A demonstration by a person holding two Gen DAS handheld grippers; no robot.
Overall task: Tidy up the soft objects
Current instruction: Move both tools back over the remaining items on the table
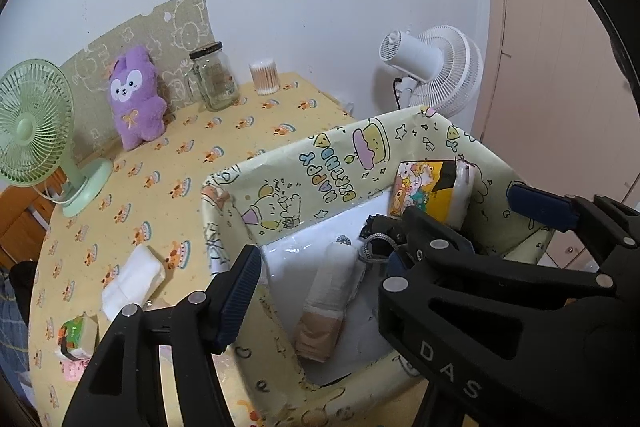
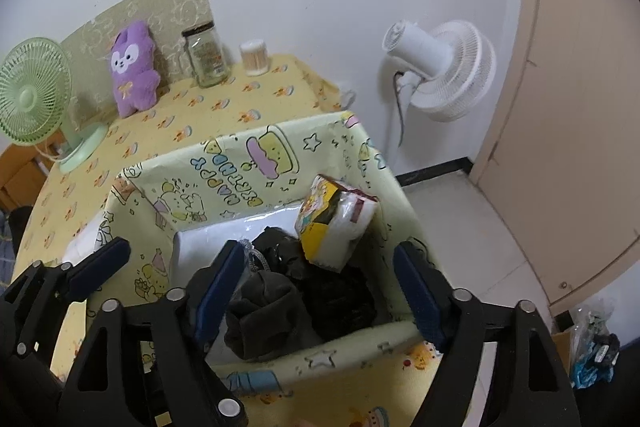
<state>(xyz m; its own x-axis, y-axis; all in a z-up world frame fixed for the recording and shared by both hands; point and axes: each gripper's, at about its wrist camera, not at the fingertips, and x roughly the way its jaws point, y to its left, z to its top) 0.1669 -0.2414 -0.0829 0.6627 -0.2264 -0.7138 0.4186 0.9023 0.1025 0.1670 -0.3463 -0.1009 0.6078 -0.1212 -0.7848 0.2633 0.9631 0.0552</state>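
A pale green cartoon-print storage box point(image 1: 340, 155) point(image 2: 240, 167) stands on the yellow table. Inside lie a yellow tissue pack point(image 1: 432, 191) point(image 2: 336, 223), dark rolled socks point(image 2: 264, 311), black cloth point(image 2: 340, 299) and a rolled beige-and-white cloth point(image 1: 324, 303). Both grippers hover open and empty over the box: my left gripper point(image 1: 384, 243) over its left side, my right gripper point(image 2: 320, 287) over the dark socks. The right gripper's arm point(image 1: 480, 275) crosses the left wrist view. A folded white cloth point(image 1: 134, 281) and a small tissue pack point(image 1: 76, 343) lie on the table left of the box. A purple plush point(image 1: 136, 99) point(image 2: 132, 71) leans against the back board.
A green desk fan point(image 1: 32, 131) point(image 2: 36, 99) stands at the table's left. A glass jar point(image 1: 214, 75) point(image 2: 206, 53) and a cotton swab tub point(image 1: 264, 75) point(image 2: 254, 57) stand at the back. A white fan point(image 1: 436, 67) point(image 2: 444, 67) stands by the wall right of the table. A door point(image 2: 580, 107) is at right.
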